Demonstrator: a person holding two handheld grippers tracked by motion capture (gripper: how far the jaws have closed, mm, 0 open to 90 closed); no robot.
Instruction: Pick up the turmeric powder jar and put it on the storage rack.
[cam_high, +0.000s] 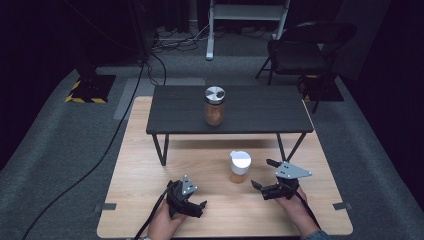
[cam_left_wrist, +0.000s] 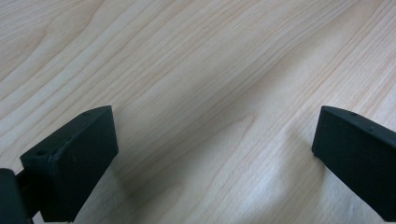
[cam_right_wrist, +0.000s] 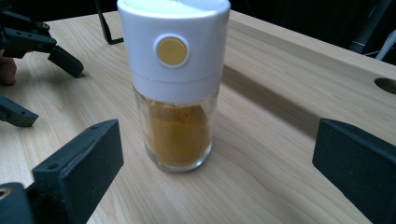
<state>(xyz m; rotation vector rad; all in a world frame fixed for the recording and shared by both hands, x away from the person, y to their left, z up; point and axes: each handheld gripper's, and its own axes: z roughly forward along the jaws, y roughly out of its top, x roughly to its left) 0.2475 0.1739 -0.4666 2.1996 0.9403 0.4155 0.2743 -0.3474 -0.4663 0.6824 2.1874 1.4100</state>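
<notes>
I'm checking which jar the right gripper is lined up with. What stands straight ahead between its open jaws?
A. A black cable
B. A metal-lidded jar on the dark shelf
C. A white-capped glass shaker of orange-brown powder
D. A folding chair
C: the right gripper view shows the white-capped shaker upright on the wooden table, ahead of the right gripper, whose jaws stand wide apart and clear of it.

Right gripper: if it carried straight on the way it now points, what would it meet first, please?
Most likely the white-capped spice jar, which stands upright, centred ahead between the open jaws of the right gripper. Nothing lies between them, though depth is uncertain.
</notes>
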